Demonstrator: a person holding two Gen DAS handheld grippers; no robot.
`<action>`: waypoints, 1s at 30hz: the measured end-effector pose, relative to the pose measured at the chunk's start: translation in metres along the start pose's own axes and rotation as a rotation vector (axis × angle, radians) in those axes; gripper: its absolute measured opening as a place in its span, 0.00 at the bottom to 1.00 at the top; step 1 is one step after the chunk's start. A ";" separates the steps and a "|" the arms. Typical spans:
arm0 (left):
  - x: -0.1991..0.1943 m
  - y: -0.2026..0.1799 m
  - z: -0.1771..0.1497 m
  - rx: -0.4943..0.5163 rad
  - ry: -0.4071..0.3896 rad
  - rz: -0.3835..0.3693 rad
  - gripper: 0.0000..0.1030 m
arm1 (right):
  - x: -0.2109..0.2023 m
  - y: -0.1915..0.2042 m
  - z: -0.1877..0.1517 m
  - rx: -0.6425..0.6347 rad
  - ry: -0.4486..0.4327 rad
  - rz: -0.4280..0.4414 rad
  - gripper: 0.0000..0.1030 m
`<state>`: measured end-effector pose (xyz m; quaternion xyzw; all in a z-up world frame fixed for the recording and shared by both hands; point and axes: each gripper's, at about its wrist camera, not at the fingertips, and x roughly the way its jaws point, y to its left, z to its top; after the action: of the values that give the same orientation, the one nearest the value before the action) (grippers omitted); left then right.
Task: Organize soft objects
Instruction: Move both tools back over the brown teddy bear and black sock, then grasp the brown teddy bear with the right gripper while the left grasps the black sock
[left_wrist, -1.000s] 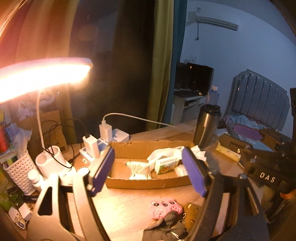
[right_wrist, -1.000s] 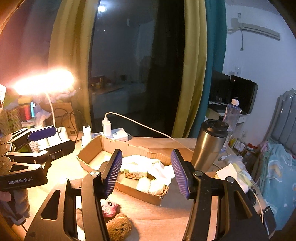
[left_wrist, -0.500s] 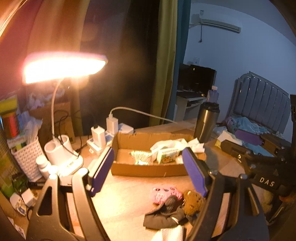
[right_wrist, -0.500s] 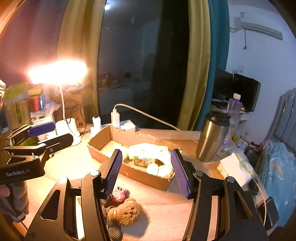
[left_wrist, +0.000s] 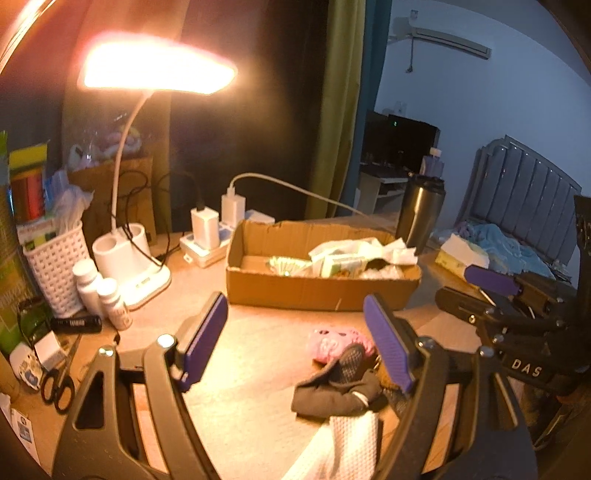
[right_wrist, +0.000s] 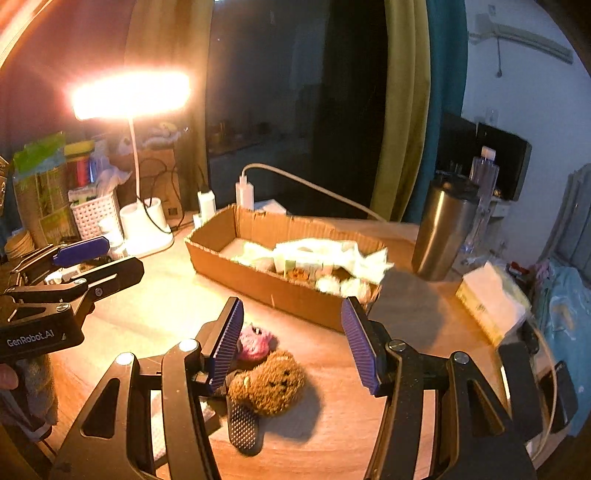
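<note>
A pile of soft things lies on the wooden desk in front of a cardboard box (left_wrist: 317, 291) (right_wrist: 273, 284): a pink plush (left_wrist: 332, 343) (right_wrist: 255, 341), a brown plush (right_wrist: 269, 384), a dark glove or sock (left_wrist: 340, 391) (right_wrist: 242, 424) and a white cloth (left_wrist: 347, 439). The box holds white tissues and small packets (left_wrist: 354, 254) (right_wrist: 314, 258). My left gripper (left_wrist: 295, 347) is open and empty, above the desk just left of the pile. My right gripper (right_wrist: 291, 343) is open and empty, above the brown plush. Each gripper shows in the other's view.
A lit desk lamp (left_wrist: 129, 258) (right_wrist: 144, 225), chargers with a cable (left_wrist: 218, 225), a white basket (left_wrist: 55, 269), small bottles (left_wrist: 99, 291) and scissors (left_wrist: 55, 387) stand left. A steel tumbler (left_wrist: 419, 210) (right_wrist: 443, 229) and a tissue pack (right_wrist: 491, 302) stand right.
Both grippers have pulled back and tilted down, so the box looks farther off and the pile of soft things shows more fully. Both stayed open and empty.
</note>
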<state>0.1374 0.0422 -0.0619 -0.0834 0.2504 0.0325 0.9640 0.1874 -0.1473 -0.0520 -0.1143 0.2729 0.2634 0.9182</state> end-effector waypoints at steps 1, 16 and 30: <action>0.001 0.001 -0.003 -0.002 0.006 -0.001 0.75 | 0.002 0.000 -0.003 0.005 0.008 0.002 0.62; 0.018 0.017 -0.032 -0.037 0.076 0.000 0.75 | 0.044 0.008 -0.038 0.034 0.135 0.045 0.65; 0.036 0.007 -0.050 -0.018 0.150 0.005 0.75 | 0.069 0.003 -0.056 0.061 0.217 0.113 0.62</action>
<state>0.1441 0.0408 -0.1235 -0.0935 0.3218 0.0308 0.9417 0.2104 -0.1356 -0.1373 -0.0987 0.3844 0.2924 0.8700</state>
